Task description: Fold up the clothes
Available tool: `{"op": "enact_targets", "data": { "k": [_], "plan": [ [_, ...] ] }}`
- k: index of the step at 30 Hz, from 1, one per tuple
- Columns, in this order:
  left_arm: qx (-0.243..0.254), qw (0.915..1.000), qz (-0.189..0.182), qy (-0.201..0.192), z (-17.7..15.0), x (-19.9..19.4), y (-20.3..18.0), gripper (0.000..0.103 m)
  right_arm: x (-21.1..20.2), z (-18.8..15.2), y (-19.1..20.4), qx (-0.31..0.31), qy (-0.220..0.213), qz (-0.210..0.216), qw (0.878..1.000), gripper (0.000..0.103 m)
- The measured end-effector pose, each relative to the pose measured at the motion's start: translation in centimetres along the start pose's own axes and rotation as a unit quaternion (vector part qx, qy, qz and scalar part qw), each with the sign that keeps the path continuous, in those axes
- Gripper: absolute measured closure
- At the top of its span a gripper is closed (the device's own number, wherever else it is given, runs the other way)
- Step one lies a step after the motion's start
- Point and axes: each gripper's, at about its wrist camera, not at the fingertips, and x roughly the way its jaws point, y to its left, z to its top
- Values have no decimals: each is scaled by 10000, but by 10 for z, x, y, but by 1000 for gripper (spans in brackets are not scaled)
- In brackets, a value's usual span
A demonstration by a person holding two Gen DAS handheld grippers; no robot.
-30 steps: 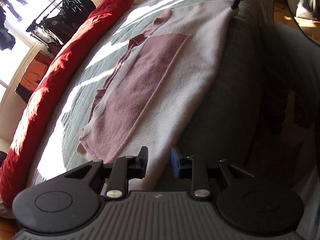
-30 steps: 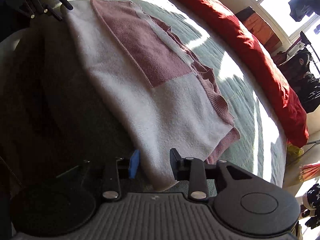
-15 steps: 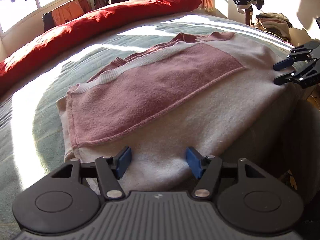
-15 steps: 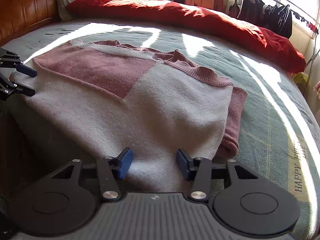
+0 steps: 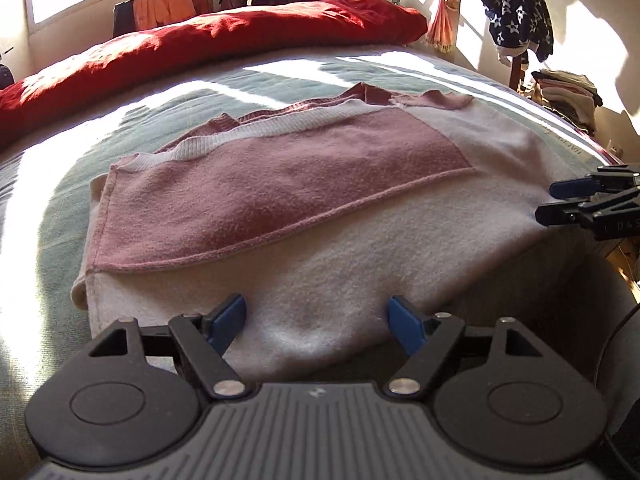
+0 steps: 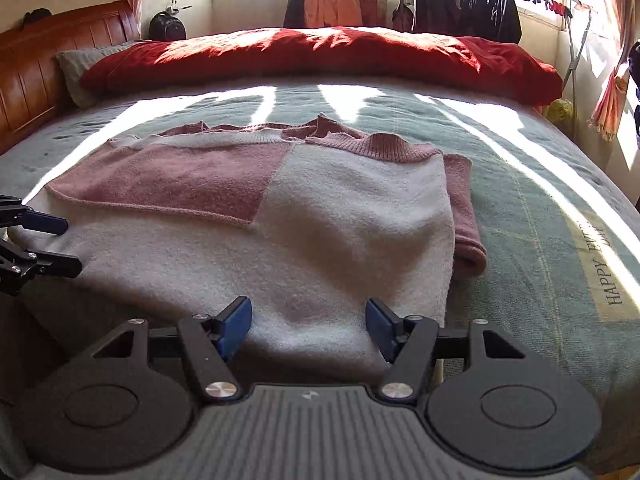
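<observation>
A pink and cream sweater (image 5: 304,208) (image 6: 280,216) lies folded lengthwise on the bed, its near edge drooping over the mattress side. My left gripper (image 5: 318,322) stands open at that near cream edge, toward the hem end, with cloth between its blue pads but not pinched. At the collar end my right gripper (image 6: 308,324) is open too, straddling the same edge. Each gripper shows in the other's view: the right gripper (image 5: 588,204) at the right margin, the left gripper (image 6: 36,240) at the left margin.
A green blanket (image 6: 540,208) covers the bed, with a red duvet (image 6: 320,60) bunched along the far side and a wooden headboard (image 6: 36,64) on the left. A clothes rack (image 6: 480,4) stands by the window. Folded clothes (image 5: 568,92) are stacked off to the right.
Both grippers swung from a steep, tilted view to level at the sweater's near edge. Their jaws opened wider.
</observation>
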Motion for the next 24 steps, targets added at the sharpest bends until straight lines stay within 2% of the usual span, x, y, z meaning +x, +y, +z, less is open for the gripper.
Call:
{"op": "enact_targets", "data": {
  "k": [2,5,9,14,19,21,24],
  "plan": [
    [-178,9998,84,59,-3,2,2,21,-12,0,-9,255,-191,82,9995,35],
    [-445,9987,209,148,-8,6,4,13,-20,5,-22,516,-406,89,9978,26],
    [-777,9961,354,232,-12,10,8,13,-8,-2,-36,938,-227,151,9952,26],
    [-893,9956,267,-67,10,9,14,13,-19,9,-37,1024,-547,247,9929,26],
    [-1008,9941,179,-365,32,8,21,10,-15,47,-35,697,-1044,125,9920,16],
    [-1084,9930,135,-454,40,11,24,9,2,56,-37,740,-1003,76,9922,13],
    [-1480,9885,67,-311,37,31,38,9,25,54,-40,874,-764,-20,9932,11]
  ]
}}
